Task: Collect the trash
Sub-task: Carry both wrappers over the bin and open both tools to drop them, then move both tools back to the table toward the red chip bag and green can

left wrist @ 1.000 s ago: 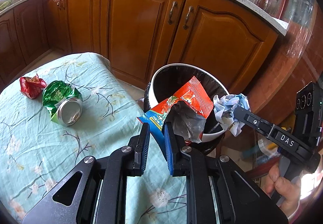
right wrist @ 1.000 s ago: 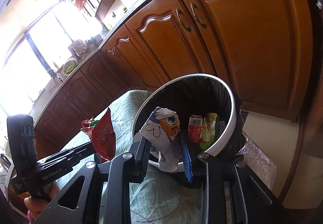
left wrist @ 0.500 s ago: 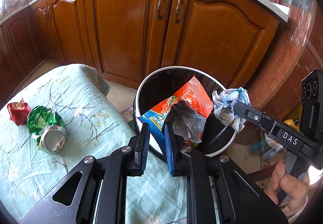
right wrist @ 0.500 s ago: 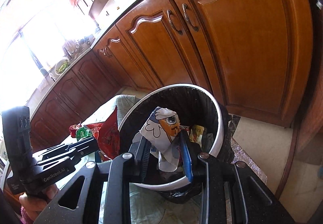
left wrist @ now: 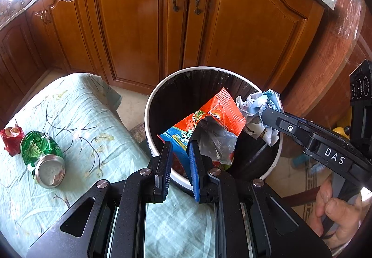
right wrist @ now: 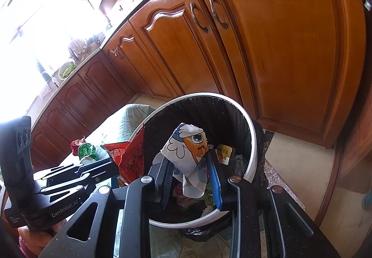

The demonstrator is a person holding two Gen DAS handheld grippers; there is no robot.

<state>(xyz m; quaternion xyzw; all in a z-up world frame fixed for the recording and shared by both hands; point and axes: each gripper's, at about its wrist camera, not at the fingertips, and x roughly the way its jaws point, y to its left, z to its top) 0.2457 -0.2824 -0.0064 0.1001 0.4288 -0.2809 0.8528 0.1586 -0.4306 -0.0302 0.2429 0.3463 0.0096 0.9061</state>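
Observation:
My left gripper (left wrist: 180, 153) is shut on an orange and blue snack wrapper (left wrist: 209, 116) and holds it over the white-rimmed bin (left wrist: 148, 107) with a black liner. My right gripper (right wrist: 189, 165) is shut on a crumpled white and orange cartoon wrapper (right wrist: 186, 148), also over the bin (right wrist: 252, 139). That wrapper shows in the left wrist view (left wrist: 258, 107) at the right gripper's tip. The orange wrapper shows in the right wrist view (right wrist: 130, 158). Several scraps lie inside the bin.
A table with a pale green floral cloth (left wrist: 81, 118) stands left of the bin. On it lie a crushed can (left wrist: 50, 170), a green wrapper (left wrist: 34, 146) and a red wrapper (left wrist: 10, 139). Wooden cabinet doors (left wrist: 186, 25) stand behind the bin.
Both grippers have moved forward over the bin with their wrappers still held. The bin now sits nearer and more under the fingers in both views.

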